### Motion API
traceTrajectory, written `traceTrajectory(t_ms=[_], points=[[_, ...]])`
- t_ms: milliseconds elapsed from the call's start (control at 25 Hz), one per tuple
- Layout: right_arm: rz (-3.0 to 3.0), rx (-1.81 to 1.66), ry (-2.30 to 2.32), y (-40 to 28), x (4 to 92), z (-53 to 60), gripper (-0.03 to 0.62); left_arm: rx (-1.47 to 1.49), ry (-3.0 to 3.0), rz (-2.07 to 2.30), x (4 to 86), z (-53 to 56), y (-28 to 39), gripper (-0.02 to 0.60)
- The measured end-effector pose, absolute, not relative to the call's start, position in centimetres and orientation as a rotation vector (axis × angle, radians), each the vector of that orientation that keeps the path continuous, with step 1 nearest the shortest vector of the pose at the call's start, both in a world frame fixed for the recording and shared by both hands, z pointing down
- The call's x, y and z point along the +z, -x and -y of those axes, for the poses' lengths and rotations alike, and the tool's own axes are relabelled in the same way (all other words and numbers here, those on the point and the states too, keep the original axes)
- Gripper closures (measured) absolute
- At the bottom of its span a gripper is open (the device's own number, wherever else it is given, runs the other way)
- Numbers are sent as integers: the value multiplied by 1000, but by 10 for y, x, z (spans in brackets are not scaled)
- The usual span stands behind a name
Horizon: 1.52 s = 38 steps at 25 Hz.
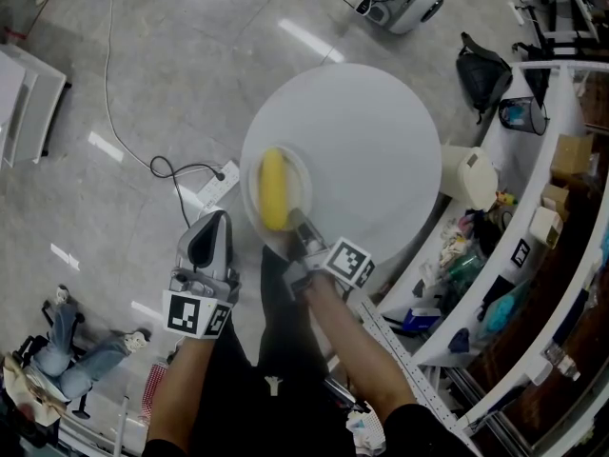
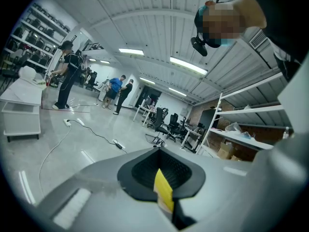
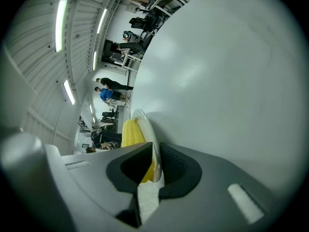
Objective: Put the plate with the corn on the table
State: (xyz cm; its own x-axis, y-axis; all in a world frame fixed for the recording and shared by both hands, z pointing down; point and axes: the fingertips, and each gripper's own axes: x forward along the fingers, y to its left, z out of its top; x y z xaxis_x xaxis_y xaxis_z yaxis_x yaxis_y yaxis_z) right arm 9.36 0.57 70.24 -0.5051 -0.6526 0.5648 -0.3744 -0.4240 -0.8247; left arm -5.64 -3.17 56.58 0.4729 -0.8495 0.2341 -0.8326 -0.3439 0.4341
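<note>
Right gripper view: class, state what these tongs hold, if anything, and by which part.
The right tongs are shut on the plate, pinching its near rim. The corn lies on the plate.

One plate (image 1: pixel 301 172); one corn cob (image 1: pixel 274 189); one round table (image 1: pixel 366 136); two grippers: left gripper (image 1: pixel 216 217), right gripper (image 1: pixel 298 225).

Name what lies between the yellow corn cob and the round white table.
A thin pale plate, rim clamped by the right gripper; see the right gripper view.

glossy grey floor (image 1: pixel 57 160) with a power strip (image 1: pixel 218 183); cluttered white shelves (image 1: pixel 544 150) at right.
</note>
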Motion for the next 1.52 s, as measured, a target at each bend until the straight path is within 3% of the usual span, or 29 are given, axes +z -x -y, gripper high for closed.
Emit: traceTrajectory(t_ms=[440, 1520], points=[[-1576, -2076, 1449, -89, 699, -3, 508, -35, -2230, 1380, 566, 32, 54, 580], [-1591, -1940, 1719, -109, 693, 1, 505, -34, -2225, 1369, 570, 34, 54, 580]])
